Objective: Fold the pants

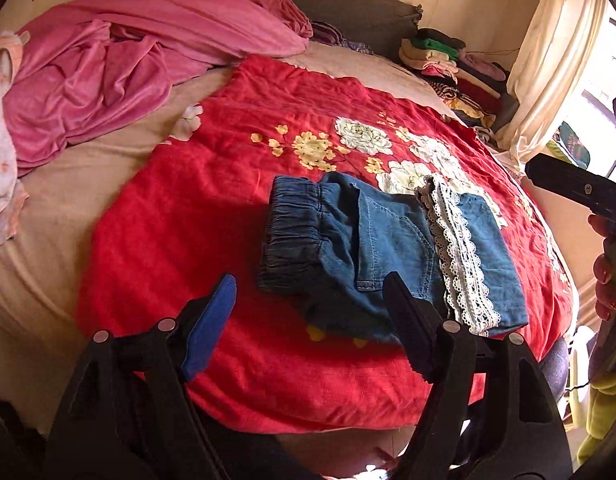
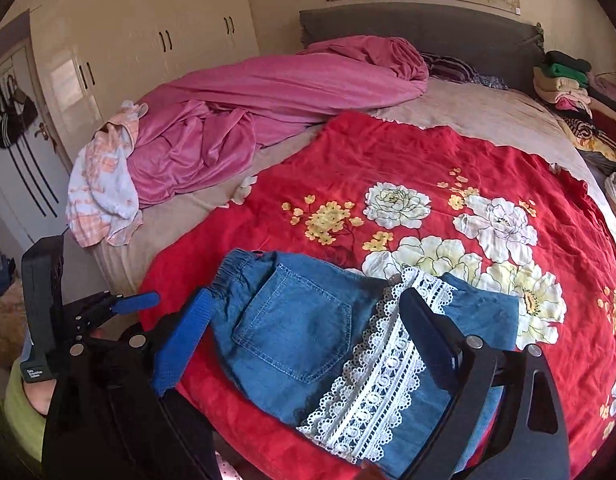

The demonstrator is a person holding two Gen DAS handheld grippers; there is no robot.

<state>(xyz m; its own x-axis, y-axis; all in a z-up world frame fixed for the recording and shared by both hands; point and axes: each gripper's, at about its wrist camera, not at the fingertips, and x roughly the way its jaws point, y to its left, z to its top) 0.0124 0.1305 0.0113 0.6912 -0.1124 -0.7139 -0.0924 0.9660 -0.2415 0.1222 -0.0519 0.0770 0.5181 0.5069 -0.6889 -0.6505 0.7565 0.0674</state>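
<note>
Folded blue denim pants [image 1: 388, 240] [image 2: 296, 332] lie on a red floral quilt [image 1: 188, 220] [image 2: 388, 152]. The elastic waistband is at their left and a white lace trim [image 1: 460, 256] [image 2: 388, 380] runs across the top. My left gripper [image 1: 311, 280] is open just short of the pants' near left corner, with nothing pinched. My right gripper [image 2: 306, 296] is open wide above the back pocket and lace, and its pads are off the cloth. A blue-padded finger [image 2: 138, 302] of the left tool shows at the right wrist view's left edge.
A crumpled pink blanket [image 1: 128, 68] [image 2: 248, 120] covers the bed's far left, with a pale patterned cloth [image 2: 104, 196] beside it. Stacked folded clothes [image 1: 448, 56] [image 2: 564, 80] sit at the far right by the grey headboard [image 2: 428, 32]. A cream curtain [image 1: 548, 60] hangs right and a wardrobe [image 2: 148, 40] stands left.
</note>
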